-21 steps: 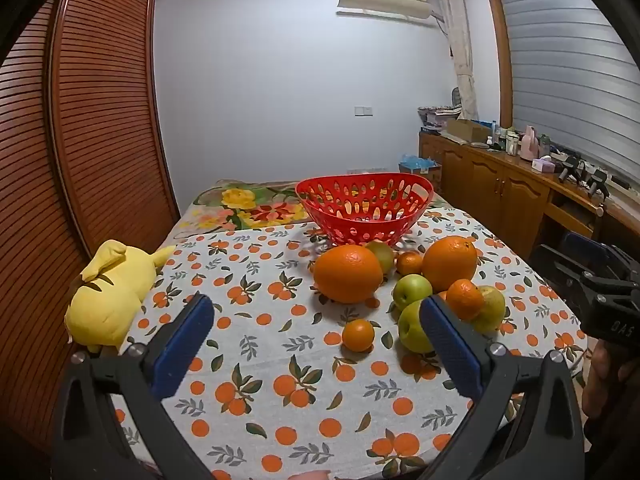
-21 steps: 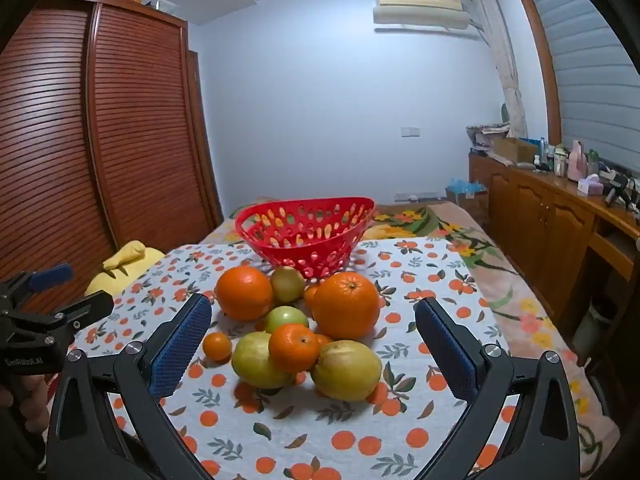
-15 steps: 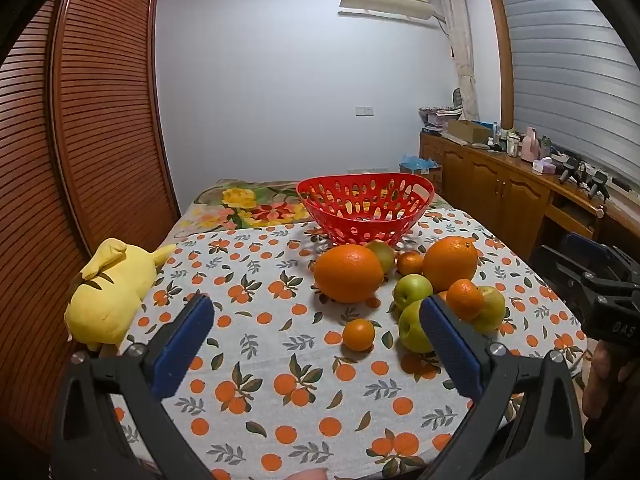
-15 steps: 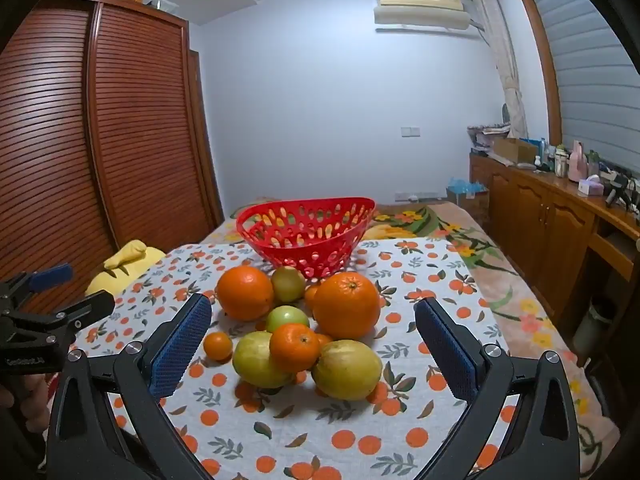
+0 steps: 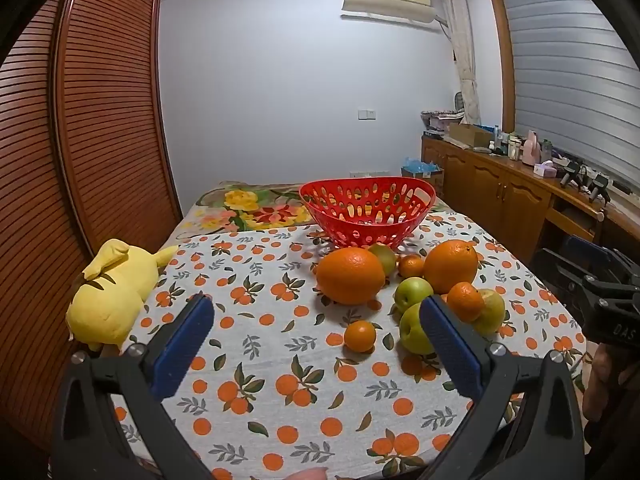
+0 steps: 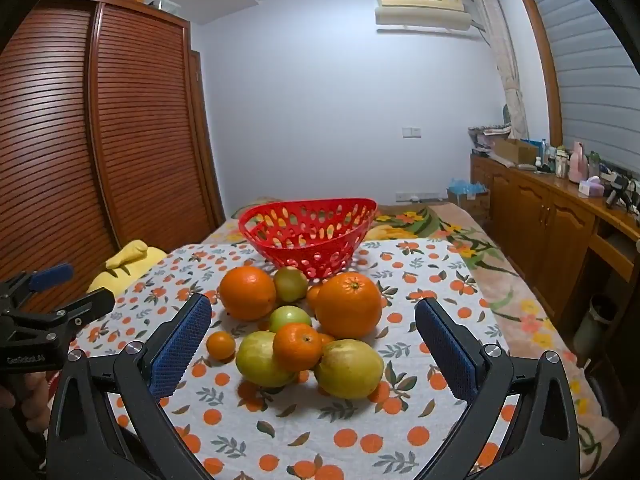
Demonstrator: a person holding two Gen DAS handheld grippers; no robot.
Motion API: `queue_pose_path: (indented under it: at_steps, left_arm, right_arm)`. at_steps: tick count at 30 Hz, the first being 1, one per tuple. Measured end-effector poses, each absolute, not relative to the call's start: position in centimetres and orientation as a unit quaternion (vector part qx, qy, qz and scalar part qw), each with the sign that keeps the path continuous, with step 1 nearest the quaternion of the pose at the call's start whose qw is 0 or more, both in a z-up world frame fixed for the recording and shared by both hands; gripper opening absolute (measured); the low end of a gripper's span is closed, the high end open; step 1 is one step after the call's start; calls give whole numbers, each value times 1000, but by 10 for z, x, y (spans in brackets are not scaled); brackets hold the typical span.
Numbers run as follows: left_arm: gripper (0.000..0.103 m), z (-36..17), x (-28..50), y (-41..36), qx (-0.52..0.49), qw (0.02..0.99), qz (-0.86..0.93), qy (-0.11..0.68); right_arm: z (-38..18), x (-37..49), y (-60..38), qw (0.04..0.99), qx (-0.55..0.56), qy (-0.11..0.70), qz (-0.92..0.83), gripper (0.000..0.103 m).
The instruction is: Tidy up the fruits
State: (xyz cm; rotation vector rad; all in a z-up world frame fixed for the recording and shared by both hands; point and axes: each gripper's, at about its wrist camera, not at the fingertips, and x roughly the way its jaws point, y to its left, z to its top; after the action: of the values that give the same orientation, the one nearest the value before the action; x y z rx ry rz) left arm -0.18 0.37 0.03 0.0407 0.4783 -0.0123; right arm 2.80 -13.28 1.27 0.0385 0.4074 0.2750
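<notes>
A red perforated basket (image 5: 366, 210) stands empty at the far side of the table; it also shows in the right wrist view (image 6: 308, 232). In front of it lies a cluster of fruit: two large oranges (image 5: 350, 274) (image 6: 347, 306), small mandarins (image 5: 360, 335) (image 6: 297, 347), green apples (image 5: 414, 290) (image 6: 289, 317) and yellow-green fruits (image 6: 349, 368). My left gripper (image 5: 314, 320) is open and empty, short of the fruit. My right gripper (image 6: 312, 324) is open and empty, with the fruit pile ahead between its fingers.
A yellow plush toy (image 5: 110, 292) lies at the table's left edge. The table wears an orange-print cloth (image 5: 260, 360). A wooden wardrobe (image 5: 80, 140) stands left, a low cabinet (image 5: 500, 192) with clutter right. The other gripper shows at each view's side (image 5: 600, 292) (image 6: 44, 312).
</notes>
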Motion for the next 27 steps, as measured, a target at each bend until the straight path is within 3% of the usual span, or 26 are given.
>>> queue_pose_path:
  at_steps: [27]
  left_arm:
    - [103,10,-9,1,16,973,-8,228]
  right_arm:
    - [16,25,-134,970,18,199,137,103]
